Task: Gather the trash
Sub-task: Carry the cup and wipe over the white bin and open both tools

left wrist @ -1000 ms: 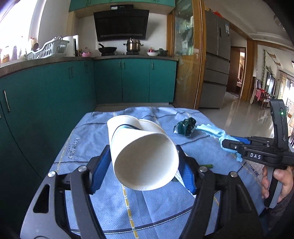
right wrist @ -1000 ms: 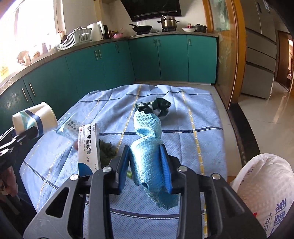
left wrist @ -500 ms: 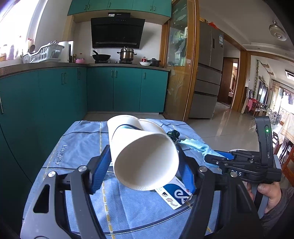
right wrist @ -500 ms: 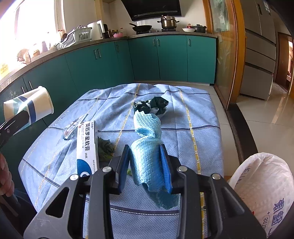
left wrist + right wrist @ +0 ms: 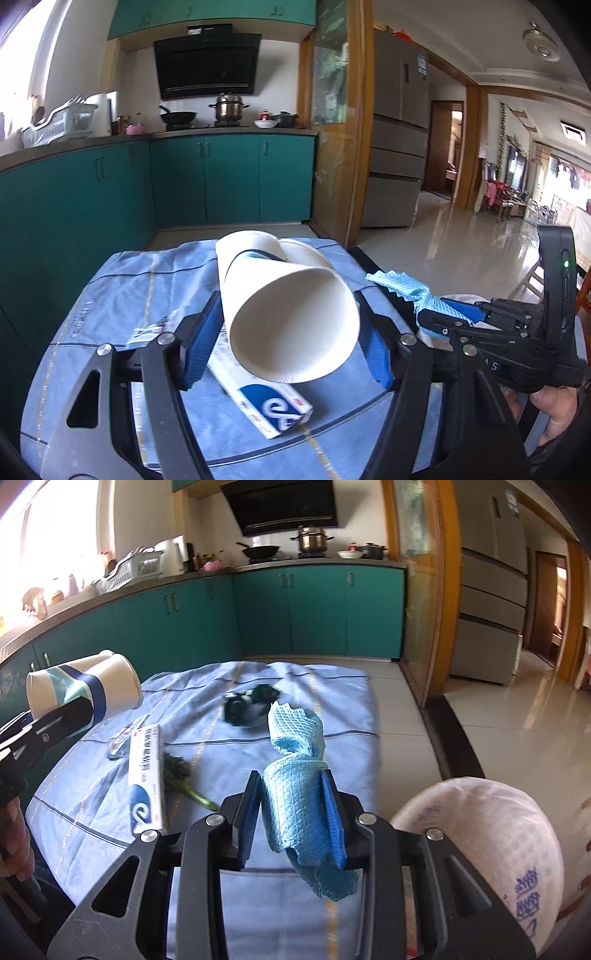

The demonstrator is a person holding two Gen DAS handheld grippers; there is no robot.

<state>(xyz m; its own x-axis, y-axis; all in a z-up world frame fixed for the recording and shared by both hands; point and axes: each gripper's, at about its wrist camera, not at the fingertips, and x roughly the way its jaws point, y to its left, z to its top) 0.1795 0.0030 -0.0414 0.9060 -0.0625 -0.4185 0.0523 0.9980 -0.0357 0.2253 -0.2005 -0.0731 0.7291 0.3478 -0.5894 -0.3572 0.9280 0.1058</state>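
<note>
Paper cups (image 5: 284, 306), two pushed together, sit squeezed between the jaws of the left gripper (image 5: 290, 343), lifted up above the table. Over at 3 o'clock in the left view, the right gripper (image 5: 293, 812) has its jaws closed on a blue mesh cloth (image 5: 299, 786), and the cloth hangs down below them. So two bits of trash are picked up, but neither is in the bag yet. The white trash bag (image 5: 487, 849) waits low at 4 o'clock in the right view, just beside the table edge, and I cannot see what is inside it. More trash lies on the blue tablecloth (image 5: 314, 686). A long white and blue box (image 5: 146, 779) lies at 9 o'clock from the right gripper. A green leafy scrap (image 5: 181, 775) lies just beside the box. A small shiny wrapper (image 5: 122, 742) lies near the far end of the box. A dark crumpled wrapper (image 5: 251, 703) sits farther back at 12 o'clock. I think the job is about at its start: the cups and cloth must go in the bag, and then at least four more things need picking up.
</note>
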